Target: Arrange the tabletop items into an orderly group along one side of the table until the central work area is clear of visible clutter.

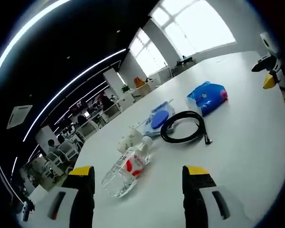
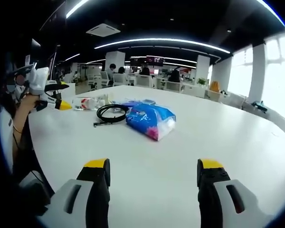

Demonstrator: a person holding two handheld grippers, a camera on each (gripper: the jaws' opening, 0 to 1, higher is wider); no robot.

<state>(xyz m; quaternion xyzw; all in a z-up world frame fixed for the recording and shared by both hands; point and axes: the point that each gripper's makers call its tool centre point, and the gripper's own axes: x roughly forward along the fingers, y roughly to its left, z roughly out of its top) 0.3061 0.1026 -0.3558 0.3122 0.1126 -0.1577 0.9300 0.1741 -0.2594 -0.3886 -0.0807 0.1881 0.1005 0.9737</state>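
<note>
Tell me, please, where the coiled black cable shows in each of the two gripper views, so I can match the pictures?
Left gripper view: the coiled black cable lies right of centre on the white table, just beyond the clear plastic bottle.
Right gripper view: the cable lies left of centre, touching the left side of the blue plastic bag.
Shared landmark: the blue plastic bag, which sits beside the cable in both views.
</note>
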